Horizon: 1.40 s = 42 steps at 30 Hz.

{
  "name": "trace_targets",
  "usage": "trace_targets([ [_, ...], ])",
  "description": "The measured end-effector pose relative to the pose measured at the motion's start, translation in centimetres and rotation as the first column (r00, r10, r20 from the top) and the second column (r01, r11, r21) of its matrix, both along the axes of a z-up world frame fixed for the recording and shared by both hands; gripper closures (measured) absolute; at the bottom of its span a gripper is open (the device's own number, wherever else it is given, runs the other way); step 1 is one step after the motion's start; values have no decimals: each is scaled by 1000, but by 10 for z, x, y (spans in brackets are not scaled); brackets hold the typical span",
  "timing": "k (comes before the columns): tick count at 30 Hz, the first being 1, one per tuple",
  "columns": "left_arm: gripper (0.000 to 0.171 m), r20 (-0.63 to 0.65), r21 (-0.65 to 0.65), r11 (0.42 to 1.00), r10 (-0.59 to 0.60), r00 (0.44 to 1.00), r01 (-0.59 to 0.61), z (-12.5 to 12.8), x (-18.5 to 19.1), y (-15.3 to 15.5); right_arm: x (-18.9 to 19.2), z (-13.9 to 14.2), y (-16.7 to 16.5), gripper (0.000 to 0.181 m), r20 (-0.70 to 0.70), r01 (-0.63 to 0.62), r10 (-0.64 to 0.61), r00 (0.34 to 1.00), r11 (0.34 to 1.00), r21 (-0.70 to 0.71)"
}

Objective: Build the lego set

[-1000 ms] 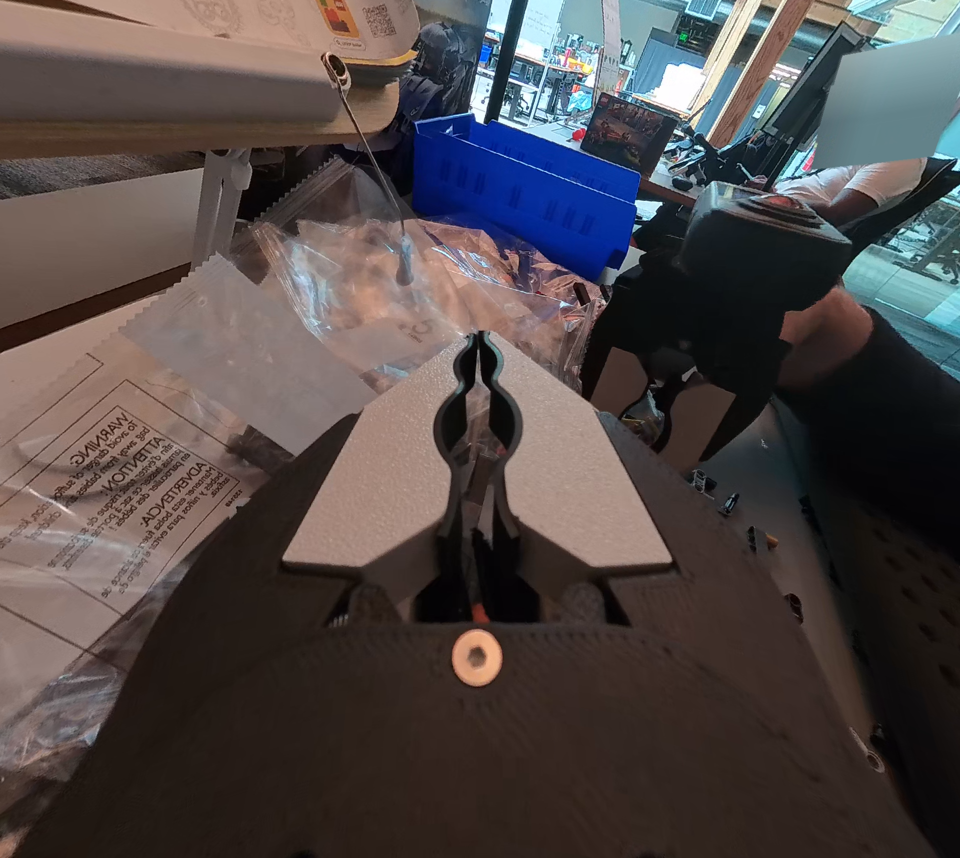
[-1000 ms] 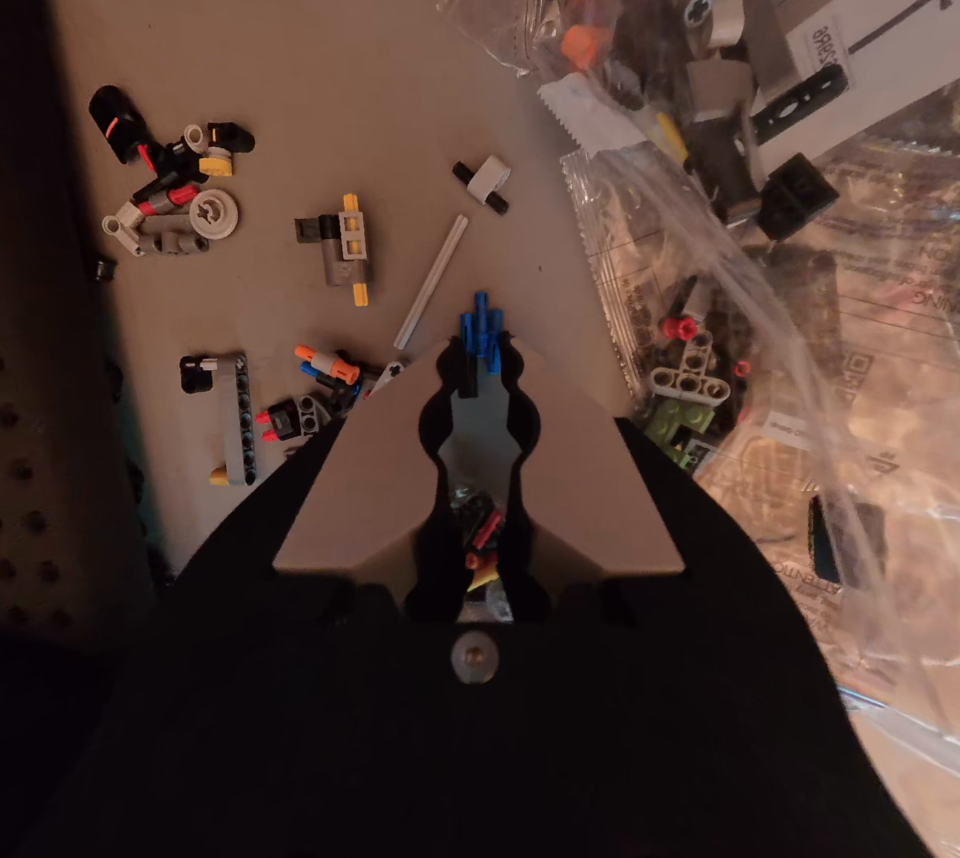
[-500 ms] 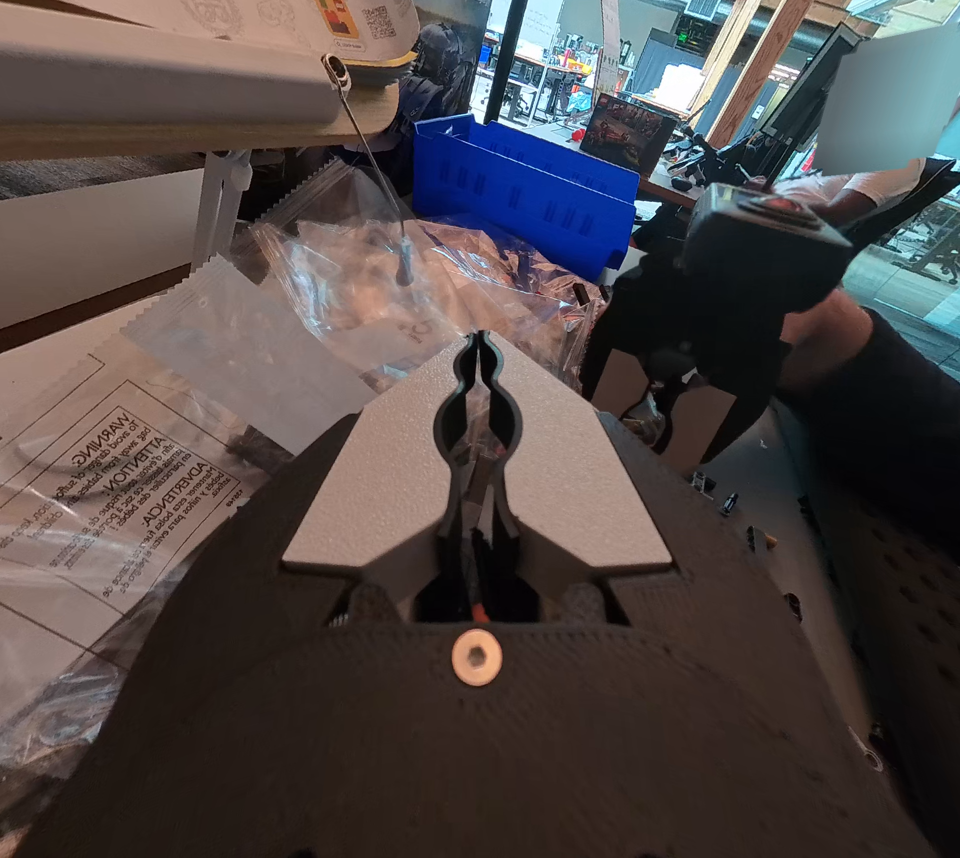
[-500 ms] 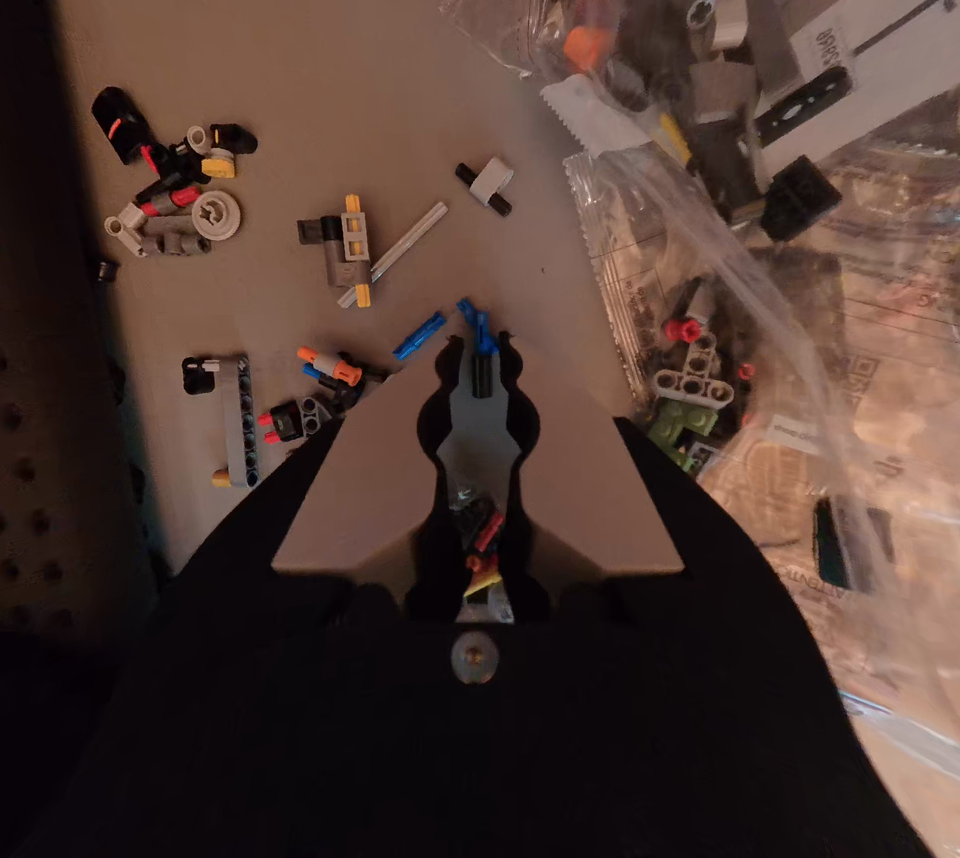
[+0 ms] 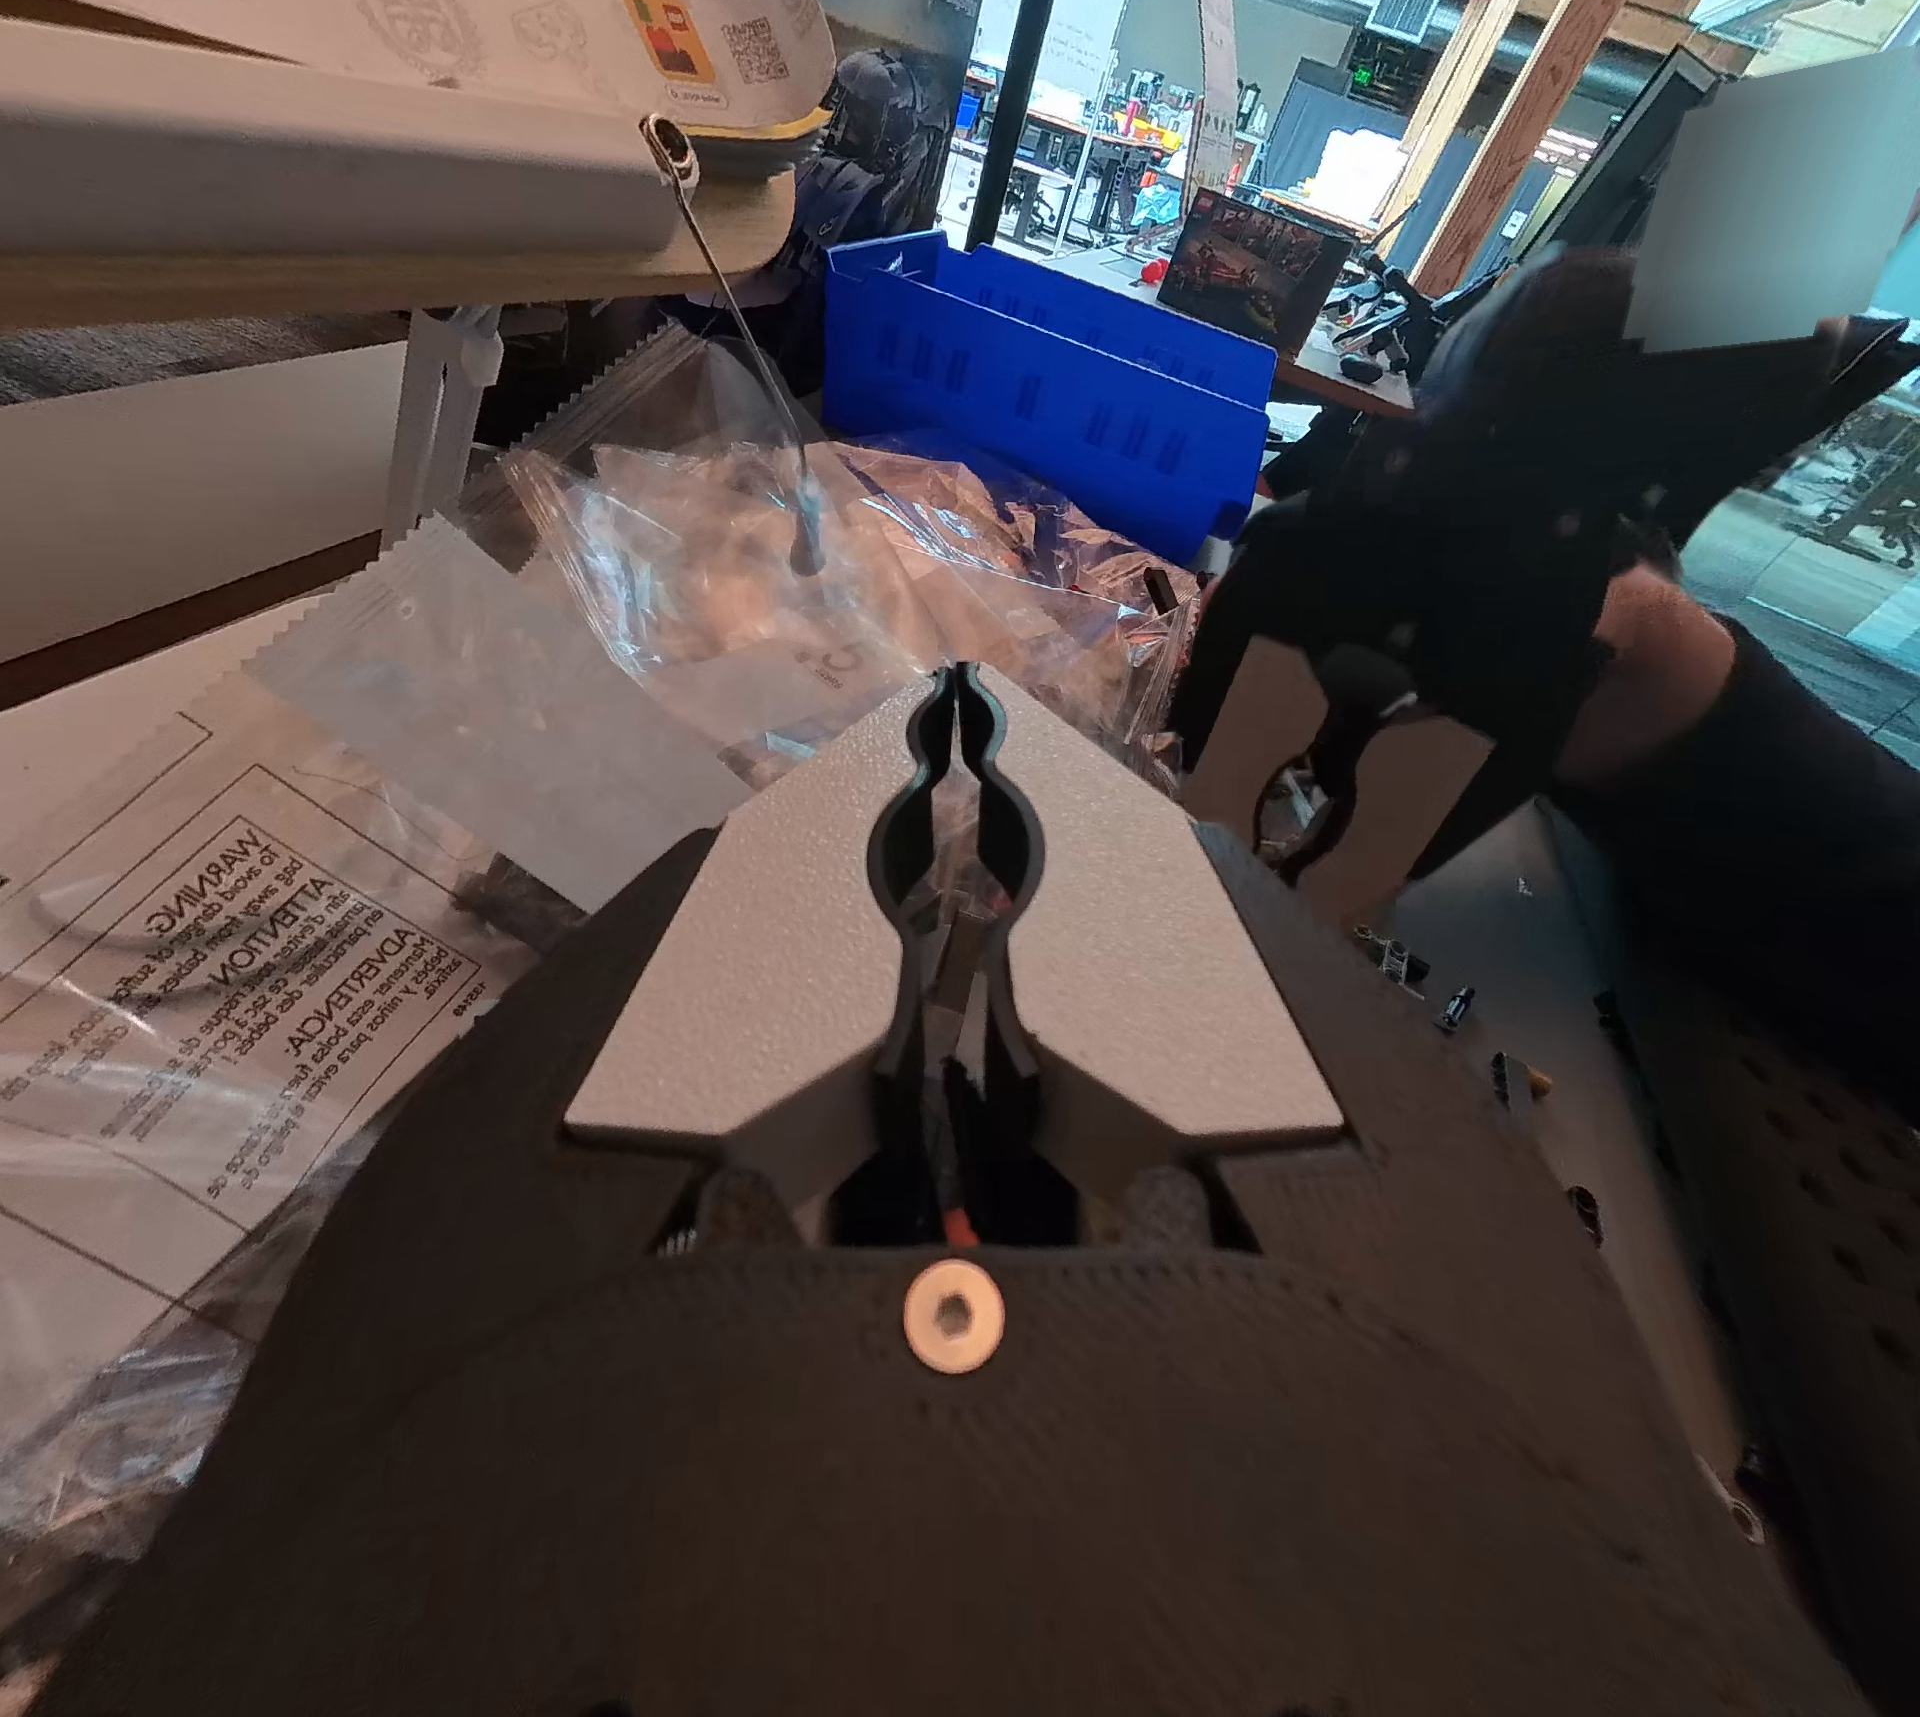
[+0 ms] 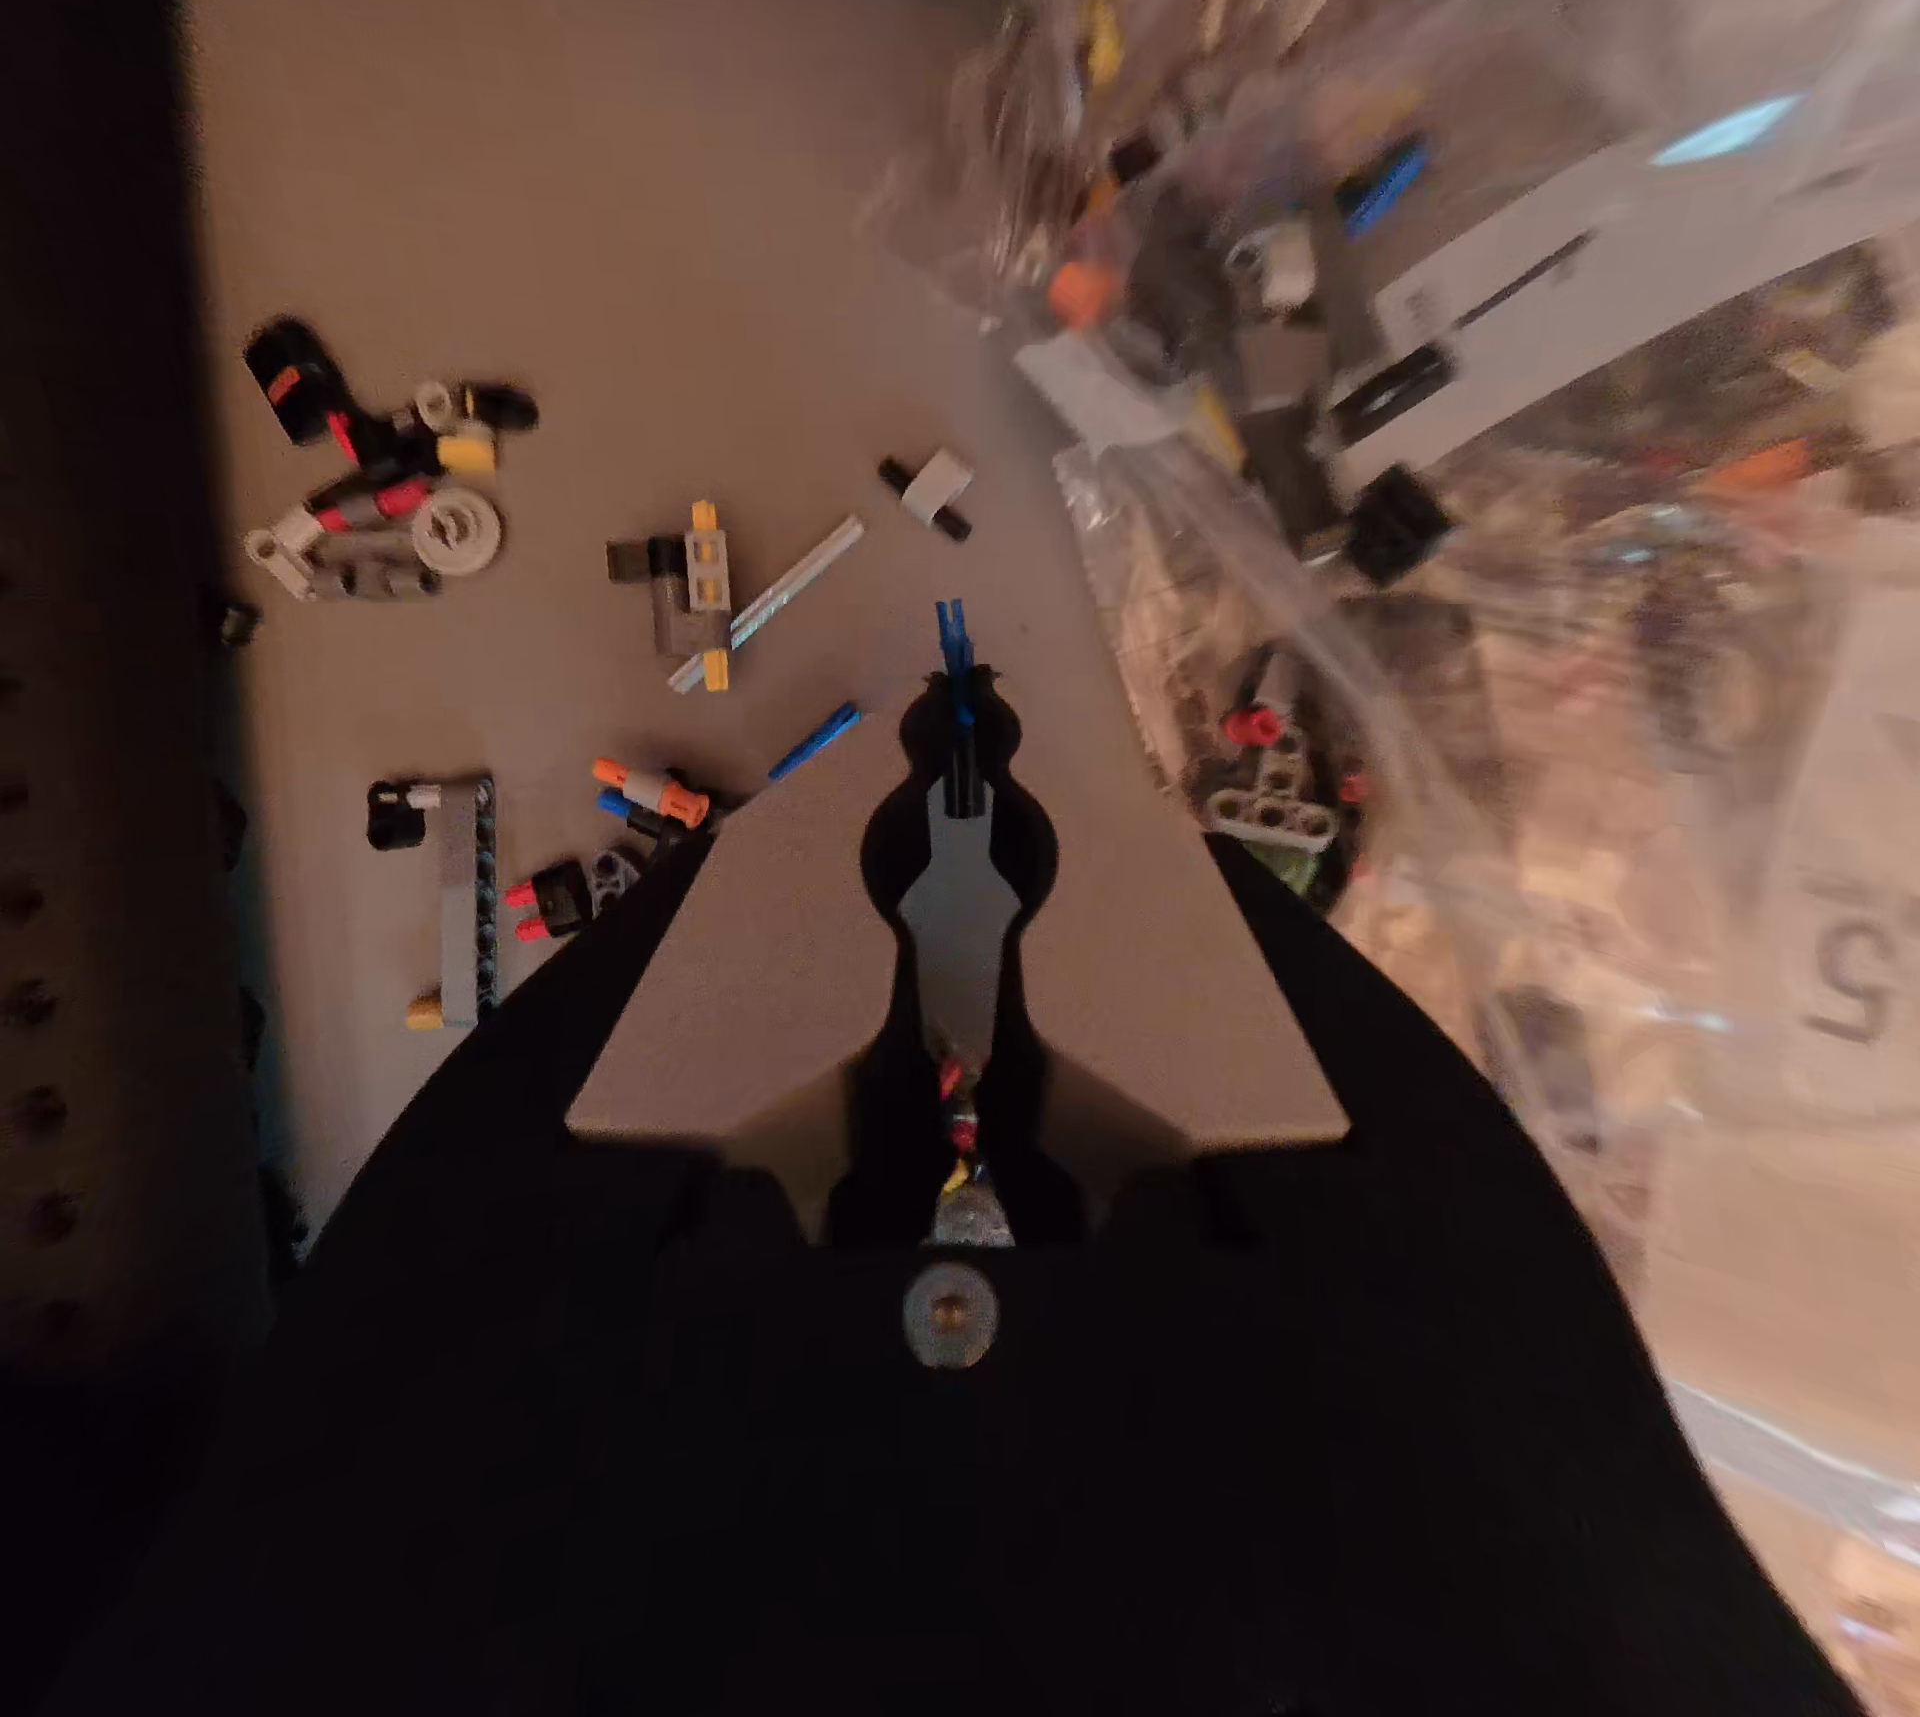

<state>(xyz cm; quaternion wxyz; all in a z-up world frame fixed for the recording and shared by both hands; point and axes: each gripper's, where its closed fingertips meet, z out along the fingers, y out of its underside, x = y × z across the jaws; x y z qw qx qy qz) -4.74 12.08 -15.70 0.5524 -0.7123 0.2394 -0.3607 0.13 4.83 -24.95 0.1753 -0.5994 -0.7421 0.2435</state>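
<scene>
Two handheld grippers work over a bench (image 6: 644, 129) scattered with small lego parts. Seen from the right wrist camera, the right gripper (image 6: 958, 693) points down at the bench with its jaws pressed together on a small pin assembly (image 6: 956, 711): blue pins stick out past the tips and a black piece sits between the jaws. Just left of the tips a loose blue pin (image 6: 814, 740) lies on the bench. Farther left are a grey and yellow sub-assembly (image 6: 691, 592) with a pale axle rod (image 6: 795, 592) touching it, a long grey beam (image 6: 465, 900), and a cluster of black, red and white pieces (image 6: 384, 478). To the right, clear plastic bags (image 6: 1558, 628) of parts lie heaped, blurred here.

From the left wrist camera, the left gripper (image 5: 957, 688) is closed at the tips, resting over more bags (image 5: 727, 587); it seems to hold nothing, though crinkled plastic behind the jaws makes that hard to judge. A blue bin (image 5: 1049, 400) stands behind.

The step in hand looks like gathering pins for a sub-assembly. The next move likely calls for carrying the held piece to its mating part and aligning pin with hole.
</scene>
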Motion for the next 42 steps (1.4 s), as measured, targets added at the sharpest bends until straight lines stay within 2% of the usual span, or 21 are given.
trace_targets([
  [5,171,-2,-1,1000,-9,1000,9,0,3,-1,-11,58,23,180,-290,119,-106,951,992,29],
  [8,171,-13,-2,1000,-21,1000,21,-2,7,-2,-16,76,41,181,-389,219,-187,902,975,39],
  [17,171,-31,1,999,-50,998,51,0,14,-8,-27,61,69,181,-354,369,-312,882,923,106],
  [21,171,-27,1,998,-63,998,63,0,15,-9,-25,82,75,181,-436,432,-356,827,898,87],
  [24,171,-40,-3,997,-81,996,81,-3,19,-11,-22,67,85,180,-375,471,-393,840,871,142],
  [27,171,-46,-4,996,-94,994,94,-4,23,-12,-31,57,80,181,-339,436,-362,868,882,175],
  [31,171,-34,-1,996,-94,995,94,-2,21,-13,-36,56,71,178,-341,404,-342,876,905,130],
  [37,171,-19,2,997,-80,997,81,0,17,-11,-17,83,73,168,-421,414,-352,836,908,63],
  [40,171,-9,11,998,-59,998,59,3,13,-9,-5,97,49,181,-438,284,-254,862,959,5],
  [42,171,8,12,999,-43,999,43,5,9,-7,2,92,21,177,-397,136,-155,905,988,-77],
])
